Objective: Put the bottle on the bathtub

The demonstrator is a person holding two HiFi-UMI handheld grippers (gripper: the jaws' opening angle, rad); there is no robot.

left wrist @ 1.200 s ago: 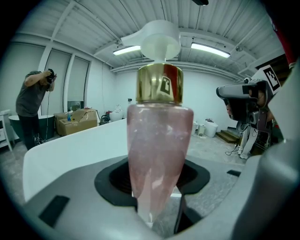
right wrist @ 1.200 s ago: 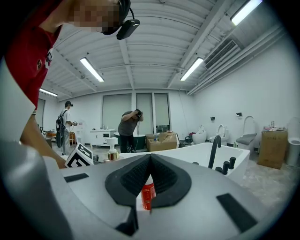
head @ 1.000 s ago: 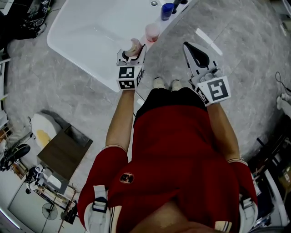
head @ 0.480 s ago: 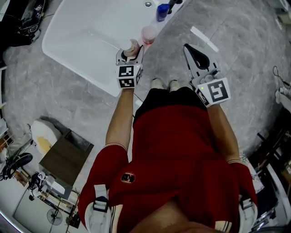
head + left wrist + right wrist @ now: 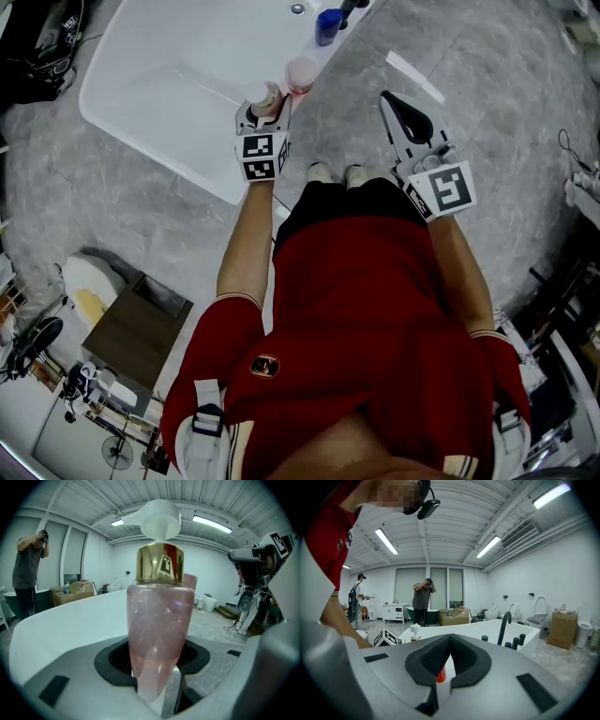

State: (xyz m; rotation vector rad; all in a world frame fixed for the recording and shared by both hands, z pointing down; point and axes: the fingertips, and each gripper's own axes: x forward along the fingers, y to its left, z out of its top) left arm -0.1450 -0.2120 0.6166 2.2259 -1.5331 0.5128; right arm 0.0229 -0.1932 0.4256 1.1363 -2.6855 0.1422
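Observation:
A pink pump bottle (image 5: 268,96) with a gold collar and white pump stands upright between the jaws of my left gripper (image 5: 263,106), which is shut on it. It fills the left gripper view, where the bottle (image 5: 159,634) is pinched low on its body. The bottle hangs at the near rim of the white bathtub (image 5: 178,103); whether it touches the rim cannot be told. My right gripper (image 5: 392,101) is off to the right over the grey floor, jaws shut with nothing in them (image 5: 443,667).
On the tub rim stand a second pink bottle (image 5: 302,73), a blue bottle (image 5: 327,25) and a black faucet (image 5: 502,620). The person's shoes (image 5: 337,172) are on the grey floor beside the tub. A brown box (image 5: 131,323) lies lower left. Other people (image 5: 423,597) stand far back.
My left gripper has edged with the bottle a little closer to the tub rim and the second pink bottle. The right gripper has hardly moved.

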